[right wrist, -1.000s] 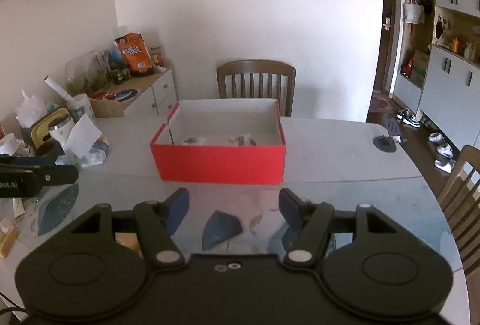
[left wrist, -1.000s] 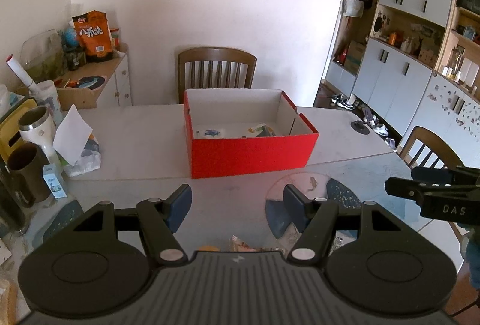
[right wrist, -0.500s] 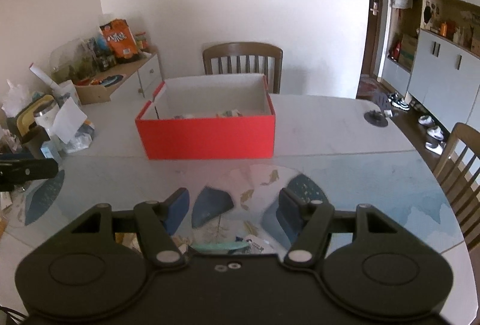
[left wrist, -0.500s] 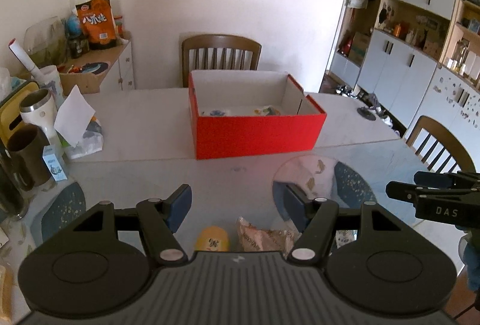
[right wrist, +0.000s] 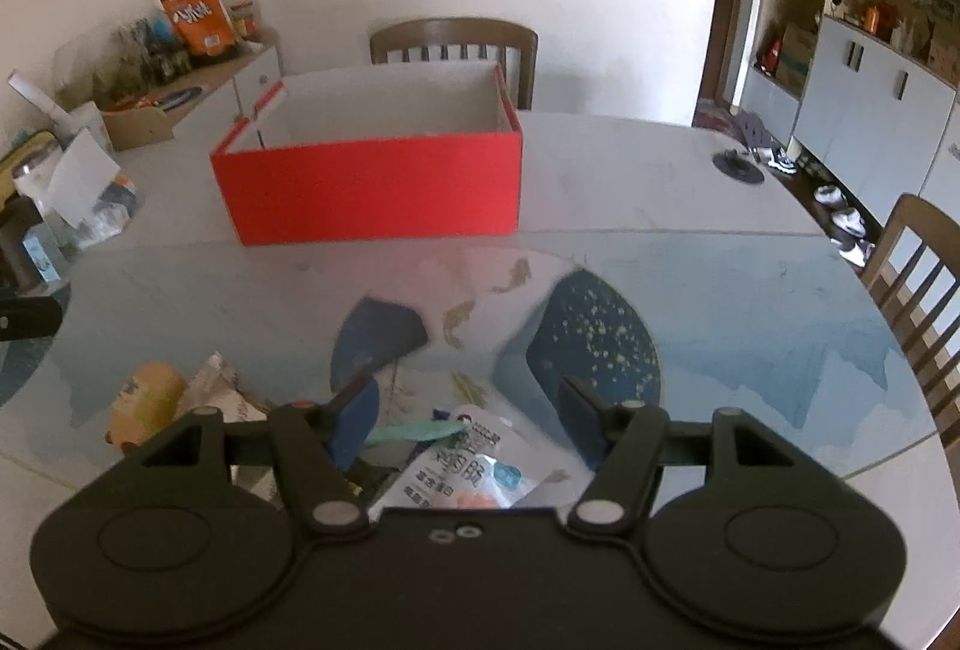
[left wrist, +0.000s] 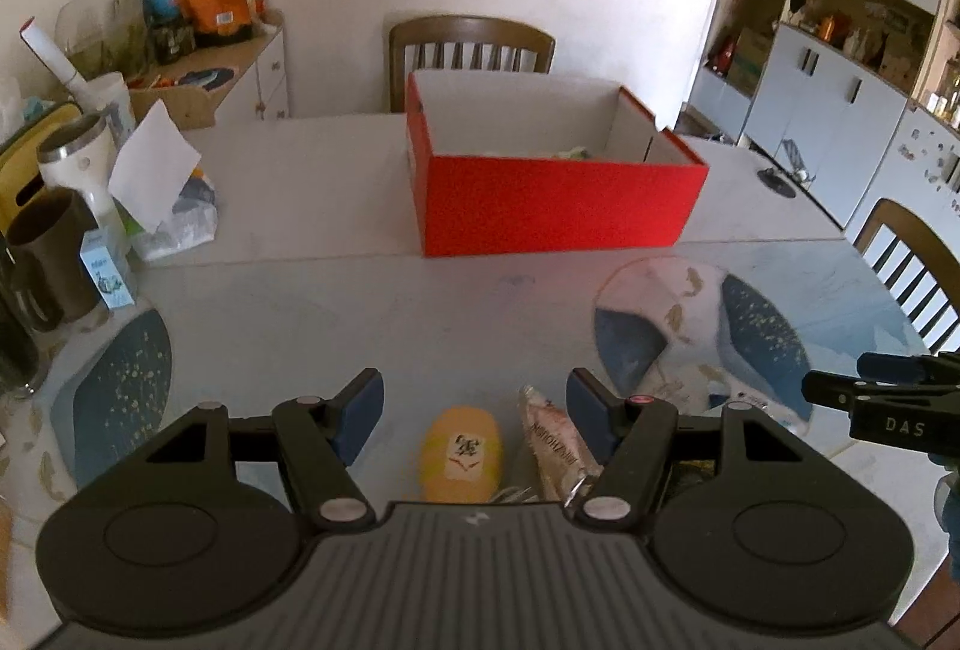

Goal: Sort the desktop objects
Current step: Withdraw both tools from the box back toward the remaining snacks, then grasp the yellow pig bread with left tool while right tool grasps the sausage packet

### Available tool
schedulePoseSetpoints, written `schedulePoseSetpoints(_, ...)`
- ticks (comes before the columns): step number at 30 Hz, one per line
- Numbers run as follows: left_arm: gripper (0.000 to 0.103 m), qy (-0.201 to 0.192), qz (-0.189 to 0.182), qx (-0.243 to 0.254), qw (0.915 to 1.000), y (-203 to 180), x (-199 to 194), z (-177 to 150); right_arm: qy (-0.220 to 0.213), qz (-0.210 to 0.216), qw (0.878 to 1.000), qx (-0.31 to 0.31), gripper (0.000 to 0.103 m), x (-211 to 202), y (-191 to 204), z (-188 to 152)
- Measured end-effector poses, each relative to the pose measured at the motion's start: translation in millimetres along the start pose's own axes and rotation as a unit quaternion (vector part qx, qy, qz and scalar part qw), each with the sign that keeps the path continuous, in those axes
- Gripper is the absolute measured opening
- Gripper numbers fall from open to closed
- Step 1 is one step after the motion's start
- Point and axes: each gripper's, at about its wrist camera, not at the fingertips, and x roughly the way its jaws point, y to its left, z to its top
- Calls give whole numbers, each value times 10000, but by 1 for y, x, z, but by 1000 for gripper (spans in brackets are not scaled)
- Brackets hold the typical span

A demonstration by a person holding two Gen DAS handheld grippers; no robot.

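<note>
Your left gripper [left wrist: 474, 410]: jaws apart, nothing held, above yellow packet [left wrist: 461, 461] and crinkled snack wrapper [left wrist: 555, 446] | your right gripper [right wrist: 465, 419]: jaws apart, empty, over white pouch [right wrist: 462, 476] | red box [left wrist: 555, 197]: farther back on table [left wrist: 300, 290], uncovered

one red box [left wrist: 552, 200], two chairs [left wrist: 471, 44], three snack packets [right wrist: 462, 470]

My own hand-held gripper's body hides the near end of the yellow packet [left wrist: 461, 461] and of the crinkled snack wrapper [left wrist: 555, 440] beside it. On the right side, the white pouch [right wrist: 465, 473] runs under the casing, its print too blurred to read. The red box [left wrist: 555, 197] wall hides most of its contents.
</note>
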Motion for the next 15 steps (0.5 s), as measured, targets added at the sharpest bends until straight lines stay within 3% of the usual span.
schedulePoseSetpoints(7,67,227,103,30,9997,1,24,-10,193,-41,9998,-102,66,22,2,-9)
schedulePoseSetpoints(15,67,477,189,0,9987,5,47,-18,644,-52,9977,189,66,52,-4,-21)
